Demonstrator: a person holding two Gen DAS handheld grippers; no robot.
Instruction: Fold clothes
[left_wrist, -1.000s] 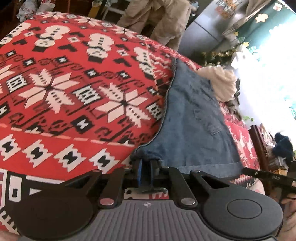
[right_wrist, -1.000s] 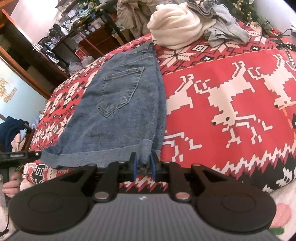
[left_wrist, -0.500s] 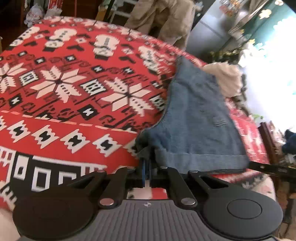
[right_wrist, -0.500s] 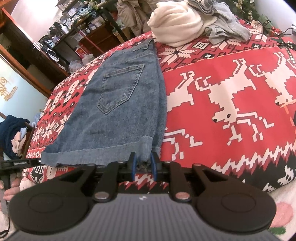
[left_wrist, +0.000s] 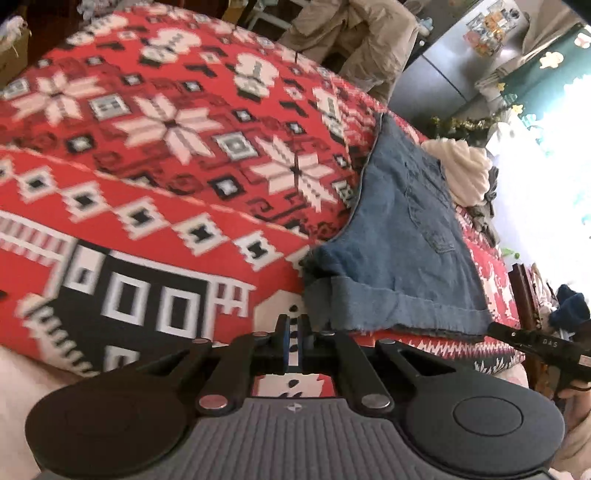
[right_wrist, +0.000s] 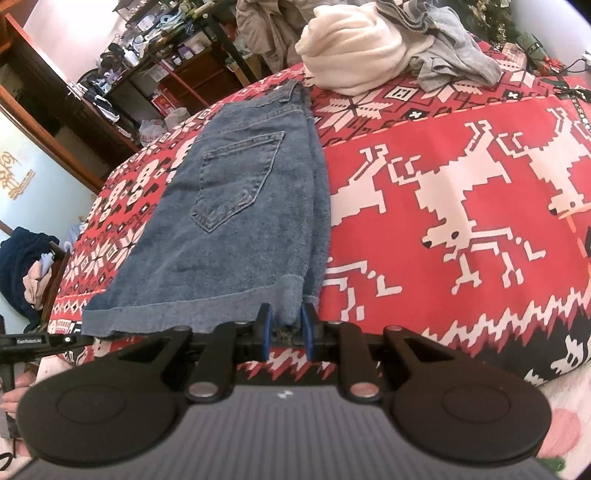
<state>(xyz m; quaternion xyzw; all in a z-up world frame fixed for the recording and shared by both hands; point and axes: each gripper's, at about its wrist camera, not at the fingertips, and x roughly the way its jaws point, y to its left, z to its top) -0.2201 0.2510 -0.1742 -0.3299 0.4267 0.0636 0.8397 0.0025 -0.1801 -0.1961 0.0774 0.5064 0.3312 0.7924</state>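
Observation:
Blue denim shorts (left_wrist: 406, 240) (right_wrist: 240, 221) lie flat on a red patterned blanket (left_wrist: 147, 184) (right_wrist: 443, 184), back pocket up and cuffed hem toward me. My left gripper (left_wrist: 293, 332) hangs just left of the shorts' near left corner, which droops crumpled over the blanket's edge. Its jaws are shut to a sliver, and only blanket shows between them. My right gripper (right_wrist: 286, 325) sits at the hem's right corner, shut on the thick rolled denim that fills the space between its blue pads (right_wrist: 266, 325).
A cream sweater (right_wrist: 351, 48) (left_wrist: 461, 170) and a grey garment (right_wrist: 454, 55) are heaped beyond the shorts' waistband. Beige clothing (left_wrist: 351, 29) hangs past the far edge. A chair with dark blue clothes (right_wrist: 22, 251) and cluttered shelves stand to the left.
My left gripper has slid left, away from the shorts' corner, with its jaws narrowed and nothing in them. The right gripper and the hem in it have stayed put.

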